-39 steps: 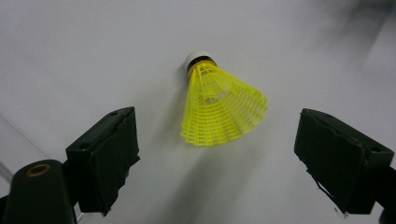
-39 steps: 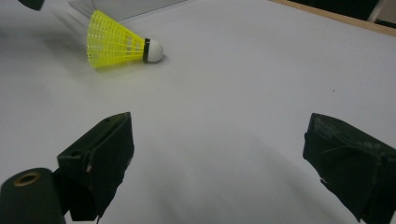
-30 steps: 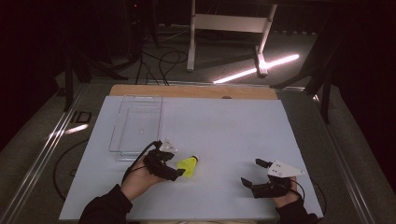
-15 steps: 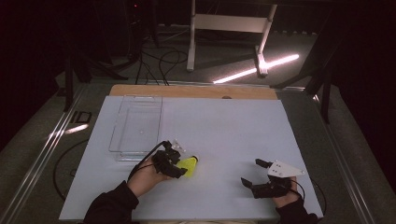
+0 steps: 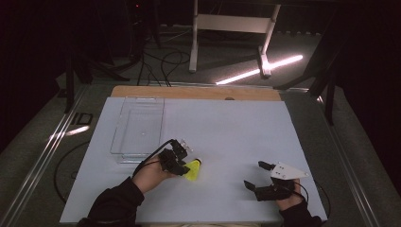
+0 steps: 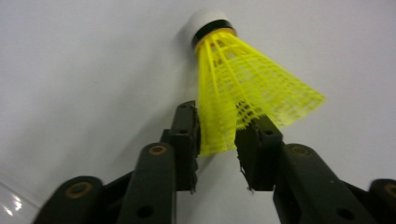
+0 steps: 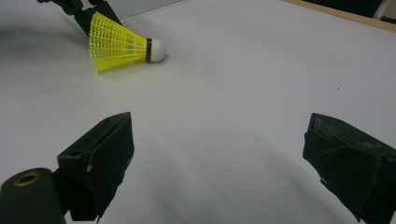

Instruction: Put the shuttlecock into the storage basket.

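Left hand-held gripper closing its jaws onto the skirt of the yellow shuttlecock, pinching it, cork pointing far, lying on the white table. Right hand-held gripper resting spread wide, well apart at the near right.

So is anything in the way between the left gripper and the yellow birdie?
No, nothing is. The left gripper already has the shuttlecock between its jaws, which have just been closing on the edge of the yellow skirt. The cork tip points away, resting on the white table.
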